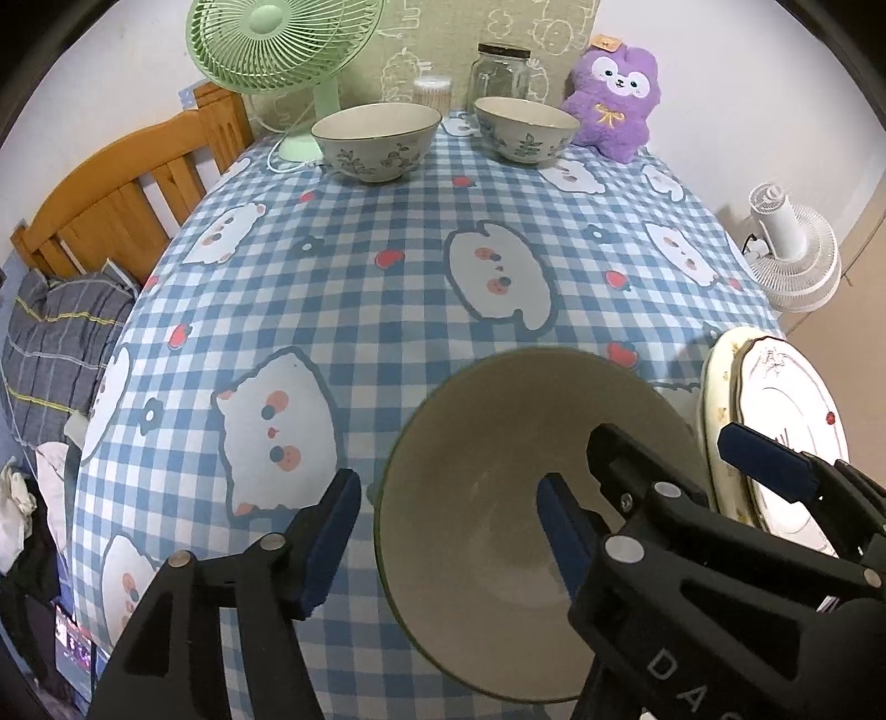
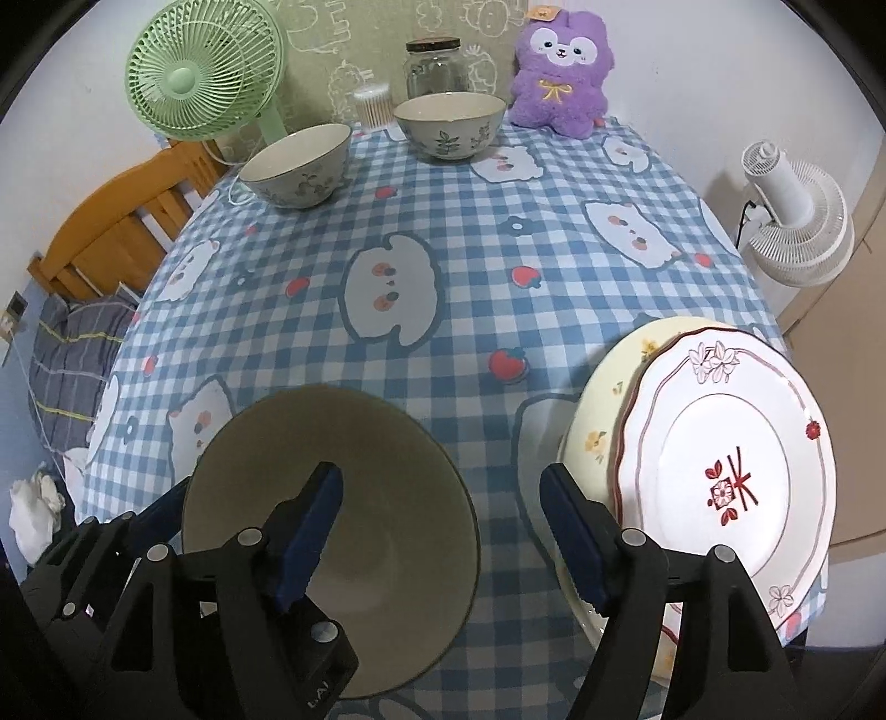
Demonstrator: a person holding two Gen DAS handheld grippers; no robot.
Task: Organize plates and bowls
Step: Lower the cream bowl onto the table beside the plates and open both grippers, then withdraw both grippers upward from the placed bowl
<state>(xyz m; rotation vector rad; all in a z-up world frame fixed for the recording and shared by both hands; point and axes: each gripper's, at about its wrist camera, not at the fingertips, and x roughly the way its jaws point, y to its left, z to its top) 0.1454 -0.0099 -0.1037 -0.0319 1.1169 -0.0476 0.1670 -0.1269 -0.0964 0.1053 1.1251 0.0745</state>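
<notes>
- Two grippers hang low over the near edge of the worktop (image 2: 554, 288). The left gripper (image 1: 448, 531) has its jaws released, one finger outside the big bowl (image 1: 498, 443) and one inside it, so the bowl's wall stands between them but no pad presses on it.
- The right gripper (image 2: 443, 531) also has its jaws apart and grasps nothing; its left finger is over the inside of the big bowl and its right finger just beside the rim of the yellow plate (image 2: 603, 399).
- The white plate (image 2: 720, 476) lies on the yellow plate, shifted to the right — the two are not centred, and both sit close to the near right edge of the worktop.
- Risk: a push from the right finger against the plates could slide the upper one toward that edge, and it seems to have little support there.
- Risk: both grippers are crowded around the same bowl, so a finger could knock the rim when lifting out, or the two tools could touch each other.
- Two small bowls, the left small bowl (image 1: 376, 141) and the right small bowl (image 1: 526, 133), stand apart at the far side, near the green fan (image 1: 282, 50), the glass jar (image 1: 501, 75) and the purple plush toy (image 1: 614, 94).
- The middle of the worktop is open — this is probably the safest way for carrying a bowl; the far corner is tight.
</notes>
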